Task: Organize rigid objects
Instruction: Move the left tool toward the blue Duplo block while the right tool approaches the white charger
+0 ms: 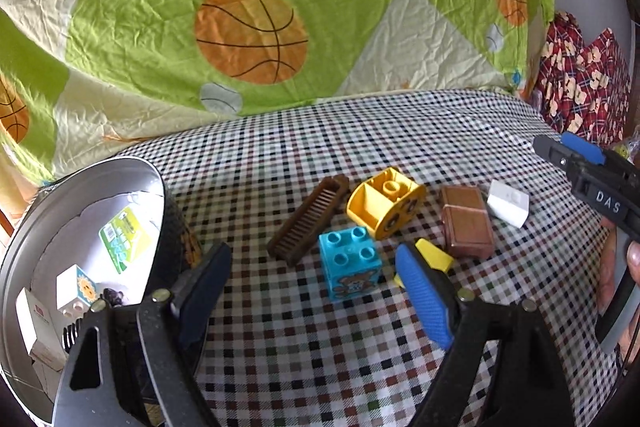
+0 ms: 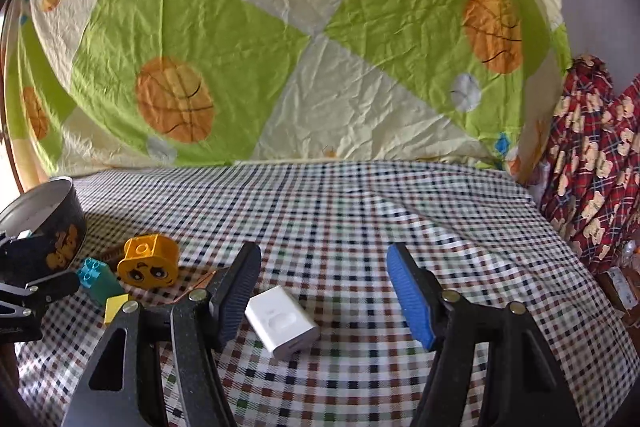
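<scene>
Nearest in the right wrist view, the right gripper (image 2: 320,291) stands open over the checked cloth of the table (image 2: 400,219), and the white charger block (image 2: 282,321) lies between its fingers, close against the dark left pad and well clear of the blue one. Nothing is pinched yet. To take it cleanly, my call would be to slide the gripper a little toward the dark-pad side so the block sits centred, then close on its flat faces, not its rounded corners.

Over to the left gripper (image 1: 316,275), open too and holding nothing. The blue stud brick (image 1: 350,269) sits just ahead between its fingers, a small yellow piece (image 1: 434,257) peeking out beside the blue pad. Lower squarely, close across the brick's flat sides (the printed face looks slick), and keep that yellow piece out of the pinch.

A little farther: the brown comb (image 1: 306,223), the yellow face block (image 1: 386,203) and the brown box (image 1: 466,221), all loose on the cloth, close together.

Off to the side, the round tin (image 1: 76,183) already holds a few pieces, the likely home for the rest. Behind everything hangs the basketball sheet (image 1: 248,31).
</scene>
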Demonstrator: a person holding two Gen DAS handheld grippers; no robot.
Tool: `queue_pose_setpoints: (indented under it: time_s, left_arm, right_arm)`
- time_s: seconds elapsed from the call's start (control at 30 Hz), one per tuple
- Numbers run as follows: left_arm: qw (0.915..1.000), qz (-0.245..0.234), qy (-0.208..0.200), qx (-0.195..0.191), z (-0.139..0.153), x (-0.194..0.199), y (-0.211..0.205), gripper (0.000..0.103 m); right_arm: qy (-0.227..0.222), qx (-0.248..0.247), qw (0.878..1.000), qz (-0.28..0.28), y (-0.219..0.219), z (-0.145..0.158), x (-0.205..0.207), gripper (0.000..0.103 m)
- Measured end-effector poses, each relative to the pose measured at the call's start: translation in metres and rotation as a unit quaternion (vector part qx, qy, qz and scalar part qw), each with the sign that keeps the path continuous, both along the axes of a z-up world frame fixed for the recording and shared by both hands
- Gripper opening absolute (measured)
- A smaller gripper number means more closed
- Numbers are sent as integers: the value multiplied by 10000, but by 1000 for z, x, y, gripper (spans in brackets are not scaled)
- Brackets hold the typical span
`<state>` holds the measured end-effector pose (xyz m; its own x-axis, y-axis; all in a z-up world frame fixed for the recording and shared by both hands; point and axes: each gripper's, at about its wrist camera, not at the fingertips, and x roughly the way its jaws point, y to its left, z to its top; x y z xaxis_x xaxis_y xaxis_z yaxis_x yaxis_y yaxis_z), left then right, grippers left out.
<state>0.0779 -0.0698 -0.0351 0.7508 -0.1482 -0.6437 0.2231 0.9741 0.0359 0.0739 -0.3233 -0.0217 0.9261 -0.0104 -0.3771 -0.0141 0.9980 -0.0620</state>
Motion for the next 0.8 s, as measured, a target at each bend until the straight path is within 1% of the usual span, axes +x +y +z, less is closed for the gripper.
queue_pose_setpoints:
  time_s: [0.07,0.17,0.3,0.4,0.43,0.5,0.53,0.6,0.63,0.67,0.7,0.73,0.77,0.8]
  left_arm:
    - [10000,-14,27,-3,-3,2,-1,85]
    - [9999,1,105,-125,-8,4,2,85]
    - [9999,-27,76,-140,-9,3,-2,85]
    - [10000,-60,22,-52,-11,2,-6,85]
    - [10000,-69,30,-21,-12,3,-8,84]
    - [9999,-117,109,4,-14,6,-10,77]
    - [9998,-146,139,-22,-14,7,-10,71]
    - [9996,-189,215,-78,-16,10,-10,68]
    - [9994,-207,265,-114,-17,12,-10,62]
    - [9990,-224,337,-163,-18,14,-9,54]
    - [9987,-247,391,-210,-19,15,-8,48]
    - [9982,-284,441,-282,-20,16,-7,33]
    - [9980,-292,466,-325,-20,17,-6,31]
    - [9978,-289,470,-361,-21,17,-5,30]
  right_arm:
    - [61,99,9999,20,-2,-1,2,75]
    - [102,25,9999,19,1,-2,4,75]
    - [122,-23,9999,60,5,-2,5,75]
    - [118,-69,9999,87,7,-2,4,75]
    - [114,-83,9999,95,8,-2,4,75]
    - [116,-108,9998,117,9,-3,3,75]
    - [119,-119,9998,131,10,-3,3,75]
    - [164,-135,9996,184,11,-4,5,75]
    - [212,-136,9994,217,12,-5,6,75]
    - [264,-136,9993,246,13,-6,8,75]
    - [339,-138,9989,277,14,-7,10,76]
    - [414,-143,9986,306,15,-8,12,76]
    - [535,-154,9979,340,17,-11,16,76]
    - [653,-155,9970,377,18,-13,19,76]
